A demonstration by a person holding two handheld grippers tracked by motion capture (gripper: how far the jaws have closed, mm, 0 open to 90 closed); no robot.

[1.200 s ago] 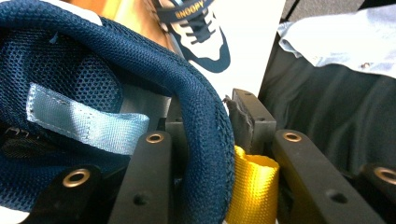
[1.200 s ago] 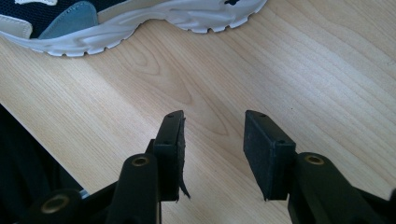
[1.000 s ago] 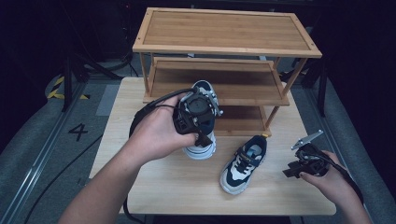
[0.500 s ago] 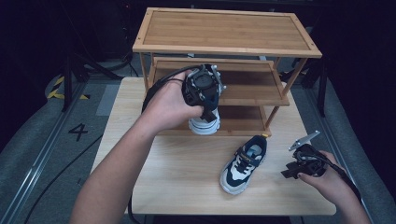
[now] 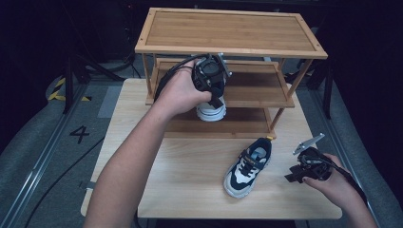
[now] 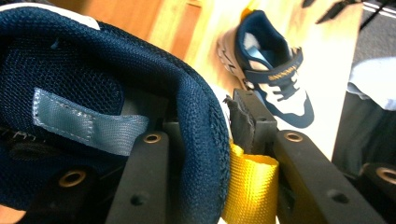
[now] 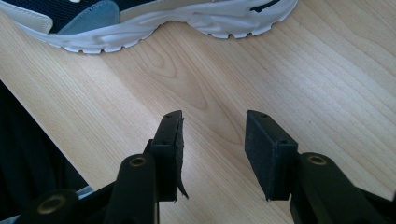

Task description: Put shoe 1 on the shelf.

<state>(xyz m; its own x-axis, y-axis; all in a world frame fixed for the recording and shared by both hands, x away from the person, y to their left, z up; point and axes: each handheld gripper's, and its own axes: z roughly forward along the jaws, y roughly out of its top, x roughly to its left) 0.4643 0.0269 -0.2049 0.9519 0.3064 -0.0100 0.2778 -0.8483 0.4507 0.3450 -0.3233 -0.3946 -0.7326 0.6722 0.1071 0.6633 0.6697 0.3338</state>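
High view: left gripper (image 5: 211, 90) clamps a navy shoe (image 5: 212, 110) by its heel collar, held at the rack's (image 5: 304, 53) lower shelves. Right gripper (image 5: 297, 175) rests on the desk (image 5: 190, 175), jaws apart and empty, beside a second shoe (image 5: 248, 167).

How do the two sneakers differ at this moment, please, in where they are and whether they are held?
The carried sneaker is clamped at its heel collar by the left gripper and hangs in front of the shoe rack; the other sneaker lies free on the table. The carried one hangs heel up; the other rests on its sole. Both are navy and white.
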